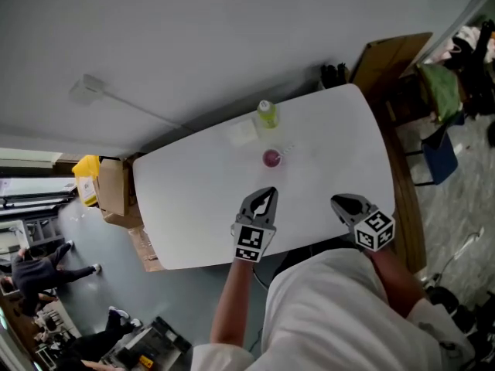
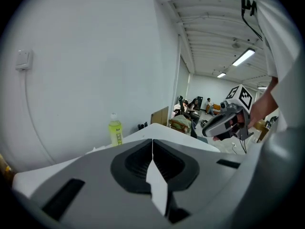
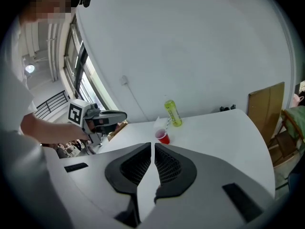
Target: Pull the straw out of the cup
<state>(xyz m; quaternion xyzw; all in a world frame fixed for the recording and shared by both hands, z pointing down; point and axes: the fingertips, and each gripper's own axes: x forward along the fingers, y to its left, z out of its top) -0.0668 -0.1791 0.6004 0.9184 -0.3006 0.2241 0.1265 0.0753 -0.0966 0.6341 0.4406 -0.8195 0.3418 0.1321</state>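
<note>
Both the left claw (image 1: 265, 199) and right claw (image 1: 340, 201) are pressed together, empty, short of the red cup (image 1: 271, 158) on the worktop (image 1: 193, 199), straw (image 1: 285, 151) leaning in it. Better to steady the cup, pinch the straw, lift straight.

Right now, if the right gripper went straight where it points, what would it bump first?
Probably the red cup, which sits almost dead ahead of the right gripper. It tilts down a bit, so it might touch the white table just before the cup; depth is hard to judge.
</note>
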